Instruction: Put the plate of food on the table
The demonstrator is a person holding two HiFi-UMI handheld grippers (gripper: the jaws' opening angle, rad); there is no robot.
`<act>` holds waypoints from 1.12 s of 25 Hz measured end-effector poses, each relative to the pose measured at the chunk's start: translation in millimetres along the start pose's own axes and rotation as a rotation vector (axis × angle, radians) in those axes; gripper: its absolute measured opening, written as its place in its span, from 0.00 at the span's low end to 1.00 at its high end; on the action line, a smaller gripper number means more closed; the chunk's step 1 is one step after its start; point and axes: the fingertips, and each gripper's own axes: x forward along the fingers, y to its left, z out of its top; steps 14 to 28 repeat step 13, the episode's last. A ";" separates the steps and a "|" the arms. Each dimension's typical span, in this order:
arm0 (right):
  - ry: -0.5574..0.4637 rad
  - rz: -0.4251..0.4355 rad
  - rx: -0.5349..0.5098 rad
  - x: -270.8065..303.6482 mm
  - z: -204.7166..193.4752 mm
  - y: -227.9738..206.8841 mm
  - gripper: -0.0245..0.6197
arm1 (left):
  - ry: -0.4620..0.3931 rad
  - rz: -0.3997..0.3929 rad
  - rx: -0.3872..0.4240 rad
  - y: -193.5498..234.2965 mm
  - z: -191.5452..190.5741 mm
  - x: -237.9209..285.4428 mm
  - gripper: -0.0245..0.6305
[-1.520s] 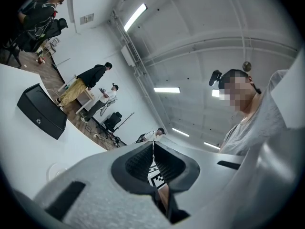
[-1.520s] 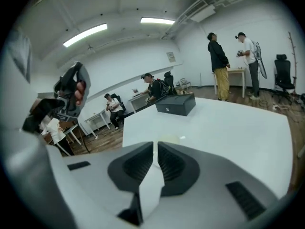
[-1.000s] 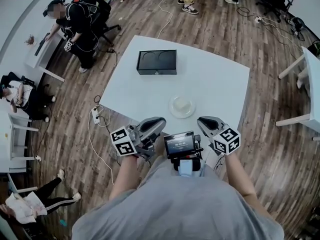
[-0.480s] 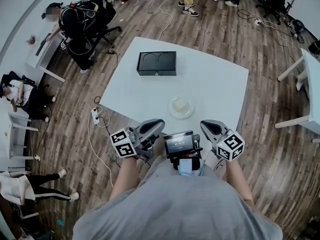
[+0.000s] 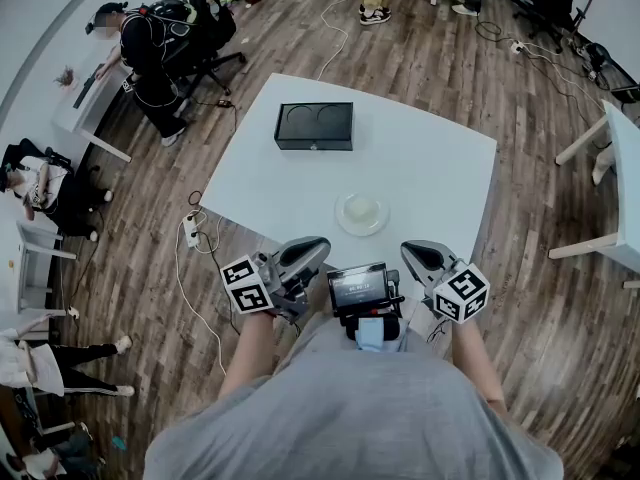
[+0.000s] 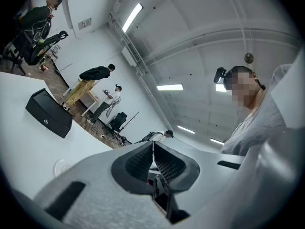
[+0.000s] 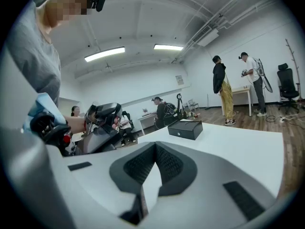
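Observation:
A clear plate with pale food (image 5: pixel 361 213) rests on the white table (image 5: pixel 430 158), near its front edge. Both grippers hover close to my body, short of that edge and apart from the plate. My left gripper (image 5: pixel 316 245) is shut, its ridged pads pressed together with nothing between them (image 6: pixel 153 148). My right gripper (image 5: pixel 409 250) is also shut and holds nothing (image 7: pixel 155 148). In the left gripper view the plate (image 6: pixel 61 166) shows faintly at the lower left.
A black box (image 5: pixel 313 125) lies at the table's far side, also visible as the black box (image 6: pixel 49 113) and the black box (image 7: pixel 185 128). A small screen device (image 5: pixel 360 289) hangs at my chest. People stand around on the wooden floor; cables (image 5: pixel 196 230) trail left of the table.
The right gripper has shifted slightly to the right and down. The left gripper and the plate have stayed put. People in the background have moved.

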 end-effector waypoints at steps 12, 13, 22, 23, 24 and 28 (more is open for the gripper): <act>-0.002 -0.002 0.008 -5.3 -0.9 1.8 0.08 | -0.005 0.002 0.004 -4.6 -1.4 -2.6 0.07; -0.002 -0.002 0.010 -5.7 -1.1 1.4 0.08 | -0.005 0.003 0.005 -4.5 -1.8 -2.3 0.07; -0.002 -0.002 0.010 -5.7 -1.1 1.4 0.08 | -0.005 0.003 0.005 -4.5 -1.8 -2.3 0.07; -0.002 -0.002 0.010 -5.7 -1.1 1.4 0.08 | -0.005 0.003 0.005 -4.5 -1.8 -2.3 0.07; -0.002 -0.002 0.010 -5.7 -1.1 1.4 0.08 | -0.005 0.003 0.005 -4.5 -1.8 -2.3 0.07; -0.002 -0.002 0.010 -5.7 -1.1 1.4 0.08 | -0.005 0.003 0.005 -4.5 -1.8 -2.3 0.07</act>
